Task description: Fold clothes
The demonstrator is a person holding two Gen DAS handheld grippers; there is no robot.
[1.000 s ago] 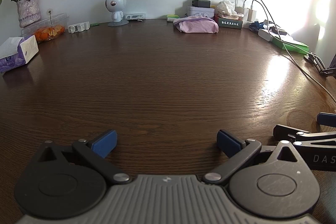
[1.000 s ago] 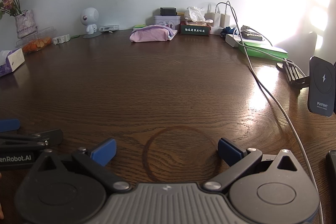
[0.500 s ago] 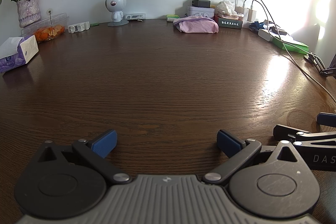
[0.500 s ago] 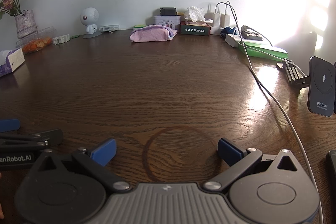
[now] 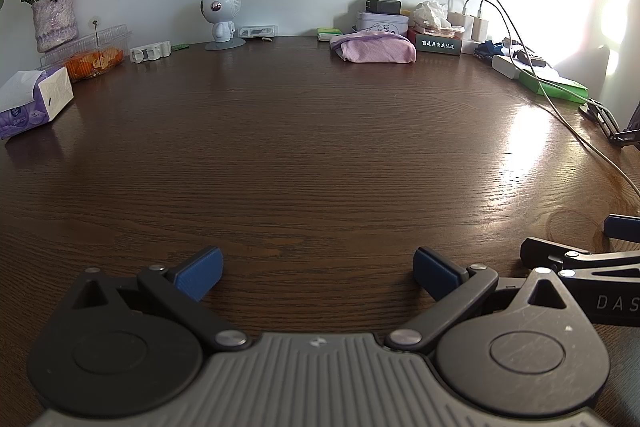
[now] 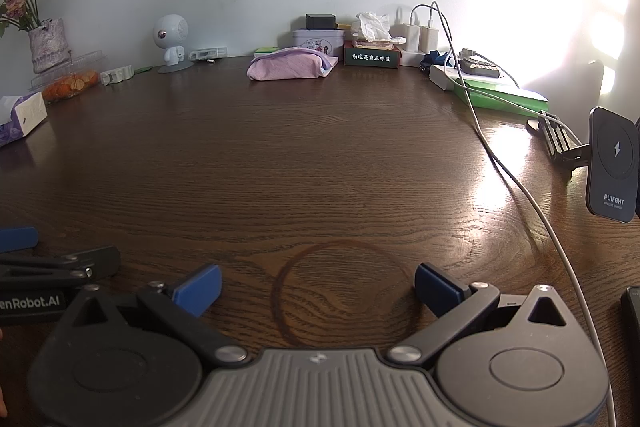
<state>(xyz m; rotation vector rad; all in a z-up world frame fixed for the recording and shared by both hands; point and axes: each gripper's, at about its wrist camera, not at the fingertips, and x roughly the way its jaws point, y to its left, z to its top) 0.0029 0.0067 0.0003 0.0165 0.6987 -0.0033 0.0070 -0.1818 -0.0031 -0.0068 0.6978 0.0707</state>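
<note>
Left wrist view: pink garment (image 5: 376, 51) lies far beyond both spread, empty tools (image 5: 318, 269).

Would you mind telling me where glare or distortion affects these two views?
Left wrist view: window light blows out the upper right and glares on the table. Right wrist view: the same washout above the green box; fisheye bows the table edge in both.

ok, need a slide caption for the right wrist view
Right gripper open and empty above the wooden table; folded pink garment at the far edge.
</note>
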